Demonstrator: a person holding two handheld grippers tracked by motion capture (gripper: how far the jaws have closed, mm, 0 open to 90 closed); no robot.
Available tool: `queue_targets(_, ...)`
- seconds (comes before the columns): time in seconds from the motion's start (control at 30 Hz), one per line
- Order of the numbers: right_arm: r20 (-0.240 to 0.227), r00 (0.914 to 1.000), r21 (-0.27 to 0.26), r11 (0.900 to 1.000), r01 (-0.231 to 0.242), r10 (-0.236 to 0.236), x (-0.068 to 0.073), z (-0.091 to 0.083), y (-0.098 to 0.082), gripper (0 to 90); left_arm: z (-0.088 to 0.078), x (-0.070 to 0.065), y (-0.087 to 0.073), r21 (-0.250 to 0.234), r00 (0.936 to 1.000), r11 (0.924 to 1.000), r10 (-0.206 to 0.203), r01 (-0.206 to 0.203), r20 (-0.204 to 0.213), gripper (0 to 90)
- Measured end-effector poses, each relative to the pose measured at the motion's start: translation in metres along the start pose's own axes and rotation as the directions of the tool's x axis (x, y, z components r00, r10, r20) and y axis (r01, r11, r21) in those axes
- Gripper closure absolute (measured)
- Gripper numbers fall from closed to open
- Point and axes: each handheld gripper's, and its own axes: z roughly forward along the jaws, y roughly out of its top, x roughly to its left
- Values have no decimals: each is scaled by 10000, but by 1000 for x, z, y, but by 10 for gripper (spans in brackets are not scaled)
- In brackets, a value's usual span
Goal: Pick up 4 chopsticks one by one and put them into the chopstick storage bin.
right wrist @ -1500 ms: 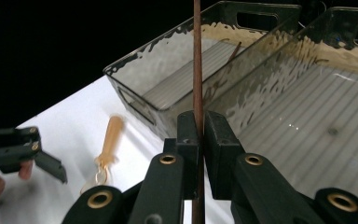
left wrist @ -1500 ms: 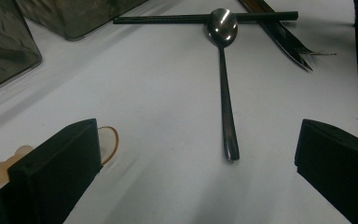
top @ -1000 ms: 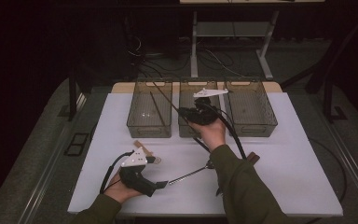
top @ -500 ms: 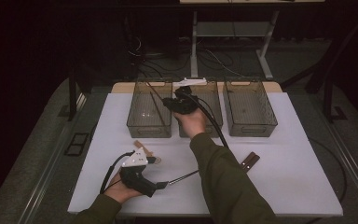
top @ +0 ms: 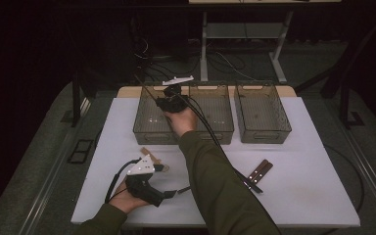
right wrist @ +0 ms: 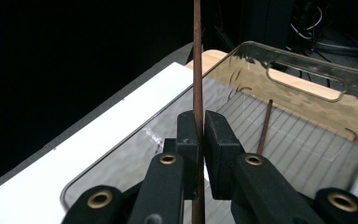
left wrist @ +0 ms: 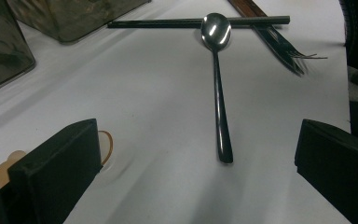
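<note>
My right gripper (right wrist: pixel 198 135) is shut on a thin brown chopstick (right wrist: pixel 197 70) that stands upright between its pads. In the high view the right gripper (top: pixel 163 104) hovers over the left clear bin (top: pixel 147 128). A second brown chopstick (right wrist: pixel 264 128) lies on that bin's floor (right wrist: pixel 303 140). My left gripper (top: pixel 168 181) rests on the white table near the front edge, jaws wide open (left wrist: pixel 198 135) with nothing between them. Ahead of it lie a metal spoon (left wrist: pixel 219 84), a dark chopstick (left wrist: pixel 168 22) crossing the spoon's bowl, and a fork (left wrist: pixel 279 44).
Two more clear bins, middle (top: pixel 225 133) and right (top: pixel 264 134), stand in a row at the back of the table. Wooden-handled cutlery (top: pixel 259 171) lies at centre right. A pale wooden piece (left wrist: pixel 105 147) sits beside the left jaw. The right gripper's cable (top: pixel 210 132) trails across the table.
The right hand has carried the chopstick leftward along the row of bins, from near the right bin to over the left one. The left gripper has stayed put.
</note>
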Motion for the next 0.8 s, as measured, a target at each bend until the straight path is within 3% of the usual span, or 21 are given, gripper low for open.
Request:
queue_targets(0.33, 600, 9982, 886, 9960, -69, 16, -6, 18, -11, 836, 0, 0, 0, 38, 10000, 10000, 35, -35, 41, 0)
queue_targets(0.4, 468, 9988, 1173, 9929, -210, 156, -7, 19, -12, 749, 0, -1, 0, 4, 10000, 10000, 16, -16, 46, 0)
queue_targets(0.47, 801, 9967, 1317, 9913, -3, -104, -7, 17, -12, 689, 0, -1, 0, 21, 10000, 10000, -10, 10, 44, 0)
queue_targets(0.57, 857, 9961, 1393, 9902, 98, -220, -8, 13, -12, 607, 0, -1, 0, 44, 10000, 10000, 8, -8, 43, 0)
queue_targets(0.8, 620, 9969, 1388, 9895, 398, -488, -11, -7, -10, 507, 0, -1, 0, 89, 10000, 9999, 77, -77, 19, 0)
